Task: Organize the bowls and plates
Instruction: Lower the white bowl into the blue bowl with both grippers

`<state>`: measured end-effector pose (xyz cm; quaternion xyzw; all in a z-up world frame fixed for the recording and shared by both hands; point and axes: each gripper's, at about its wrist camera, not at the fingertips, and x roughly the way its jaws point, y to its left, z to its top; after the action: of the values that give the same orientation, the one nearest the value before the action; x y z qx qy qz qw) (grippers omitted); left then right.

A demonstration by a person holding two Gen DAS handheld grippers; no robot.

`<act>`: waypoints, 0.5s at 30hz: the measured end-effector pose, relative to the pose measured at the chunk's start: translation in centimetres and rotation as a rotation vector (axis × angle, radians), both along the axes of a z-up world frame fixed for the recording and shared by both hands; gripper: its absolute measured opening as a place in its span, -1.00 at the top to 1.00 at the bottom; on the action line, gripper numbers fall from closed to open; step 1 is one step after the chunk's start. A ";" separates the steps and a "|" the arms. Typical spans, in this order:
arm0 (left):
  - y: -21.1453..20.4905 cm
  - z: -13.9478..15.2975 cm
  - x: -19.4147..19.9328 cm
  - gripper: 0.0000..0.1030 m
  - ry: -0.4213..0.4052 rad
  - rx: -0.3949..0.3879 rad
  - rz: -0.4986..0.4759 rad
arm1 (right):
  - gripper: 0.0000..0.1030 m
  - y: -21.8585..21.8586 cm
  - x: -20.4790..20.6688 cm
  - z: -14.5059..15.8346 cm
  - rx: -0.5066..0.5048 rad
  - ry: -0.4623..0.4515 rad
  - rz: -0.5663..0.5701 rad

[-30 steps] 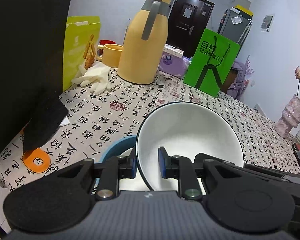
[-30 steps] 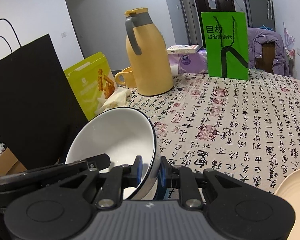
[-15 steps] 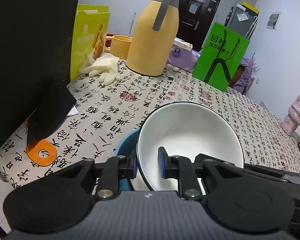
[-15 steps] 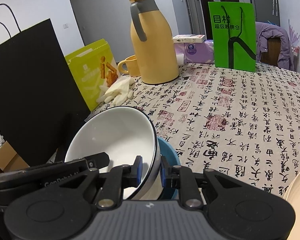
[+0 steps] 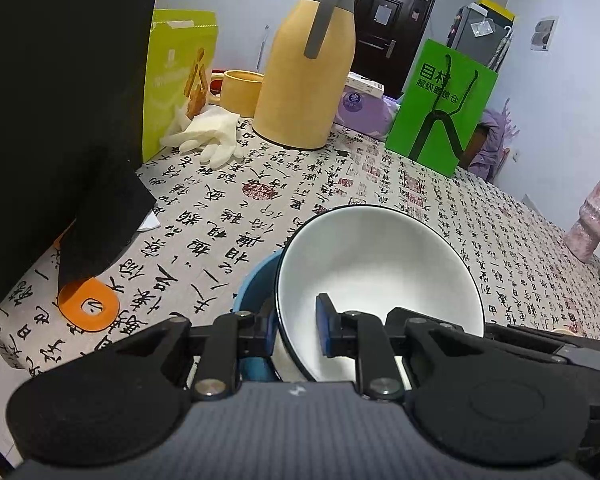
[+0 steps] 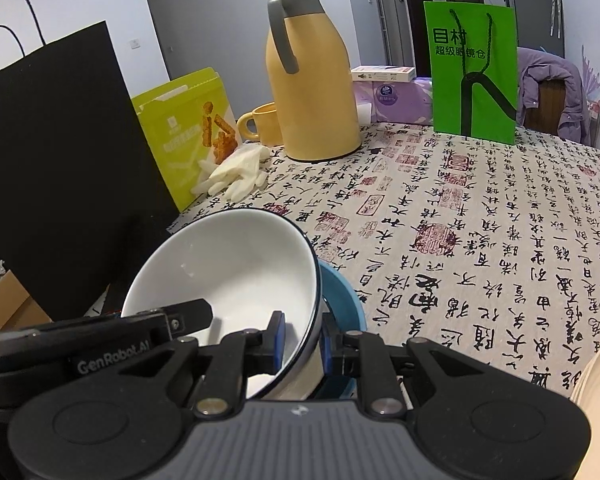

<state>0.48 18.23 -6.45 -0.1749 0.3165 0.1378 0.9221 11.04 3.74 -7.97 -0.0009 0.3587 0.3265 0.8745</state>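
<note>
A: How is the white bowl [image 5: 380, 276] expected to handle, and where is it held?

B: In the left wrist view it sits low and centre, tilted, over a blue bowl [image 5: 256, 292] just to its left. It looks glazed and stiff, so it is judged slippery, breakable and fairly heavy for a thin-rim grip. The left gripper [image 5: 296, 330] is closed on the bowl's left rim, one pad inside and one outside. In the right wrist view the right gripper [image 6: 302, 340] is likewise clamped on the right rim of the white bowl [image 6: 236, 276], the blue bowl [image 6: 340, 292] showing just right of it. A two-sided rim hold seems sensible (the wall is too wide to span).

A: What cannot be made out?

B: At lower left, the bowl's base is hidden by the gripper bodies, so it cannot be told whether it rests in the blue bowl or hangs above it. At the far lower right, a cream plate [image 6: 596, 376] is cut off by the frame edge.
</note>
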 end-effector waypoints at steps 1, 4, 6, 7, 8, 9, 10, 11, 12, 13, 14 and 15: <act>0.0 0.0 0.0 0.62 0.003 0.003 -0.002 | 0.66 0.0 0.0 0.0 0.003 0.000 0.000; 0.0 0.0 0.0 0.62 0.006 0.003 -0.006 | 0.67 -0.2 0.0 -0.1 0.014 0.003 -0.002; 0.1 0.1 0.0 0.64 0.009 0.002 -0.009 | 0.67 -0.3 0.0 -0.1 0.023 0.006 -0.001; 0.1 0.1 0.1 0.64 0.010 0.002 -0.010 | 0.67 -0.3 0.1 -0.1 0.024 0.006 -0.001; 0.1 0.1 0.0 0.65 0.011 0.003 -0.013 | 0.67 -0.4 0.1 -0.1 0.026 0.007 -0.001; 0.1 0.1 0.0 0.67 0.012 0.006 -0.015 | 0.67 -0.4 0.1 -0.2 0.028 0.008 -0.001; 0.1 0.1 0.0 0.69 0.015 0.010 -0.015 | 0.68 -0.4 0.1 -0.2 0.029 0.009 -0.001; 0.1 0.1 0.0 0.72 0.019 0.014 -0.016 | 0.68 -0.4 0.1 -0.2 0.030 0.009 -0.001; 0.1 0.1 0.0 0.76 0.023 0.018 -0.017 | 0.68 -0.5 0.0 -0.2 0.030 0.008 -0.001; 0.2 0.1 0.0 0.76 0.025 0.019 -0.019 | 0.68 -0.5 0.0 -0.2 0.031 0.008 -0.001; 0.2 0.1 0.0 0.76 0.028 0.020 -0.021 | 0.68 -0.5 0.1 -0.2 0.032 0.010 -0.002; 0.1 0.1 0.0 0.76 0.029 0.024 -0.022 | 0.68 -0.5 0.1 -0.2 0.032 0.011 -0.002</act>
<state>0.53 18.35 -6.37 -0.1581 0.3298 0.1341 0.9210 11.11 3.27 -8.20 0.0155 0.3583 0.3315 0.8726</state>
